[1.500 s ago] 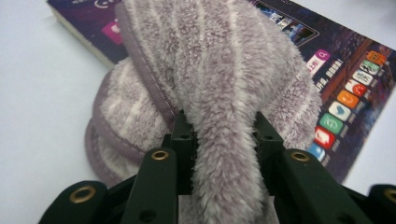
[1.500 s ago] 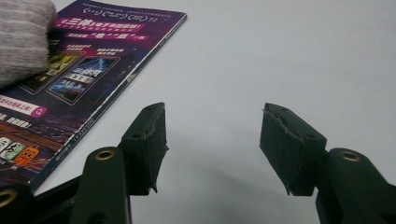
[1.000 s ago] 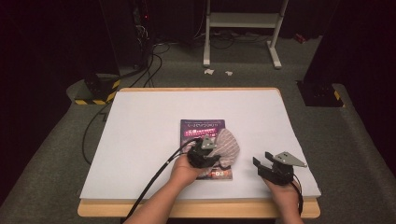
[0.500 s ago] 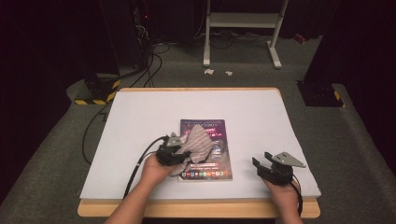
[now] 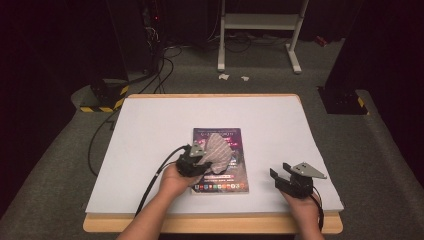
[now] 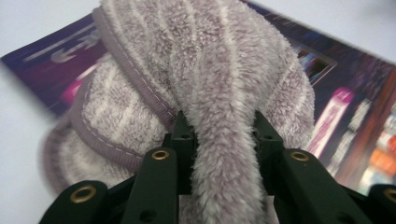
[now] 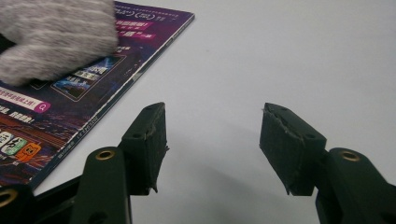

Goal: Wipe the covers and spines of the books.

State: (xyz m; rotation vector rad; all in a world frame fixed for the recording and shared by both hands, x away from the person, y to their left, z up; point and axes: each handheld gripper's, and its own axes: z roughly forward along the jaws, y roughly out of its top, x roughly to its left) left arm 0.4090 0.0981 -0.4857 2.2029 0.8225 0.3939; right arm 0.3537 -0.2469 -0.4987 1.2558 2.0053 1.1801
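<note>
Left gripper (image 5: 196, 161) clamps striped fleece cloth (image 5: 218, 152) onto magazine (image 5: 218, 161) cover for wiping; right gripper (image 5: 286, 176) idles, jaws wide, empty.

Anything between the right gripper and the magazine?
Nothing: bare white table separates the right gripper from the magazine edge, in the right gripper view and the high view. The left gripper holds the striped cloth on the cover.

The cloth (image 6: 224, 93) is fluffy mauve-grey with pale stripes and a darker mauve hem. Beneath it, the magazine (image 5: 235, 175) is dark purple — pink and orange patches. The table cover (image 5: 150, 130) is plain white.
</note>
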